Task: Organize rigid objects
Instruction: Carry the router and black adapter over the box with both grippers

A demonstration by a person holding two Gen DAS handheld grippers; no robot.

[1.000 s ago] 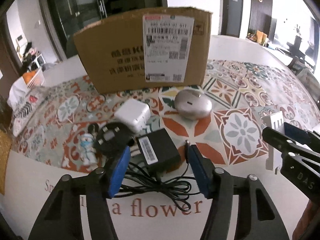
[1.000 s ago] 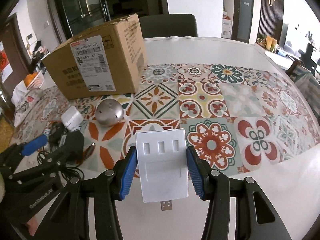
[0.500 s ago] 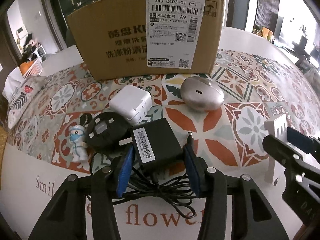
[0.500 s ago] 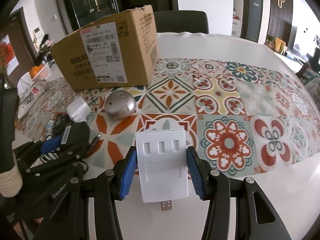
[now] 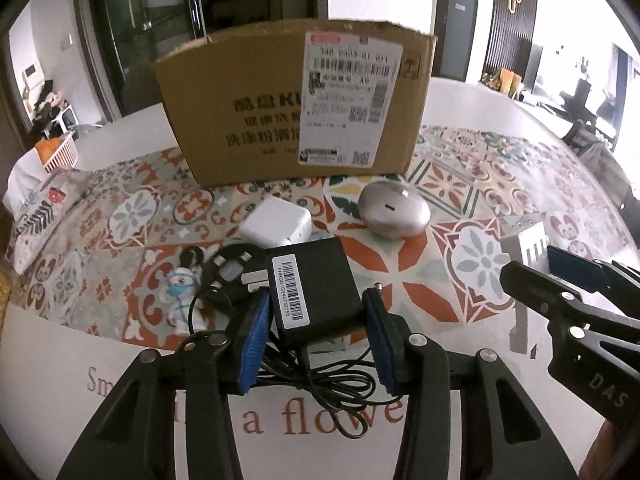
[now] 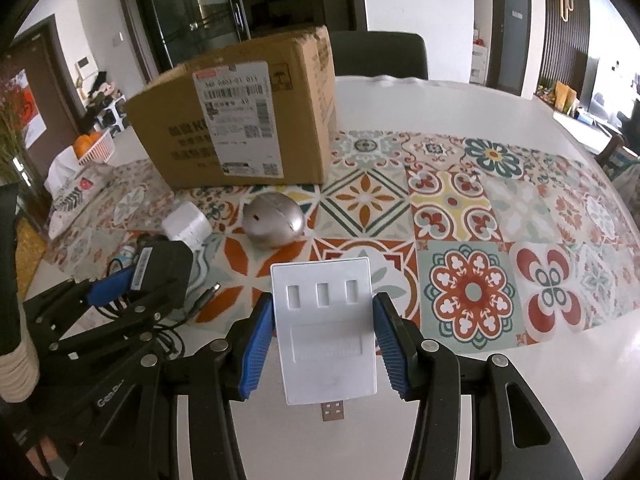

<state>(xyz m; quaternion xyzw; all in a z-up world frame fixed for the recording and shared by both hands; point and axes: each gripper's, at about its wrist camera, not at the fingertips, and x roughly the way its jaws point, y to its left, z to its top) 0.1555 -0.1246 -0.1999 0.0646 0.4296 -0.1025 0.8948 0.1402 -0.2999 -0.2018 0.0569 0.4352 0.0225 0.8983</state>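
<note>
One cardboard box, two white chargers, one black adapter, one silver case.

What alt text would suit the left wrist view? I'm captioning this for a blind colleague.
The left gripper has its blue-padded jaws closed on a black rectangular power adapter with a white barcode sticker, its thin black cable coiled on the white table. Behind lie a white cube charger, a silver oval case and a brown cardboard box.

a patterned tile mat covers the white table. a dark chair back stands at the far edge. far left, a white basket of oranges sits by a tissue pack. glass doors stand behind.
</note>
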